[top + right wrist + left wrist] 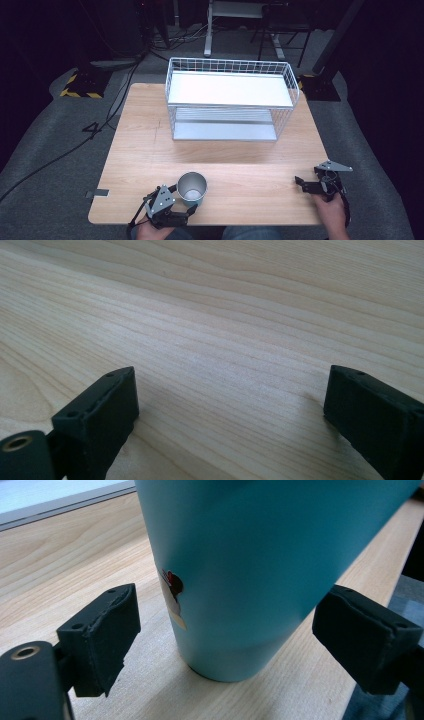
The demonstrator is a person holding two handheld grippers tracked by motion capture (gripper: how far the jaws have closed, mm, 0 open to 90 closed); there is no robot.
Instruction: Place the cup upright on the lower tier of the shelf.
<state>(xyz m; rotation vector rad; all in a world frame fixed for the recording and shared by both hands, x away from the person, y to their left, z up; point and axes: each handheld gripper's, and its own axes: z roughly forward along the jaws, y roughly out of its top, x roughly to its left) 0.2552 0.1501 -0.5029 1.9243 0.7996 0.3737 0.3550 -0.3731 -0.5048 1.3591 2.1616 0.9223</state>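
Note:
A teal metal cup [192, 189] stands upright near the front edge of the wooden table [240, 160], left of centre. My left gripper [183, 200] reaches it from the front left. In the left gripper view the cup [250, 570] stands between the two black pads, with a small red and cream sticker on its side. The left pad is clearly apart from the cup wall and the right pad is very close to it, so my left gripper [220, 645] is open around the cup. My right gripper [306, 177] rests at the front right, open [230, 410] over bare wood.
A white wire rack [230, 95] with two shelves stands at the back middle of the table. Bare wood lies between it and the cup. Beyond the table are dark floor, cables and stand legs. The table's front edge runs close under both hands.

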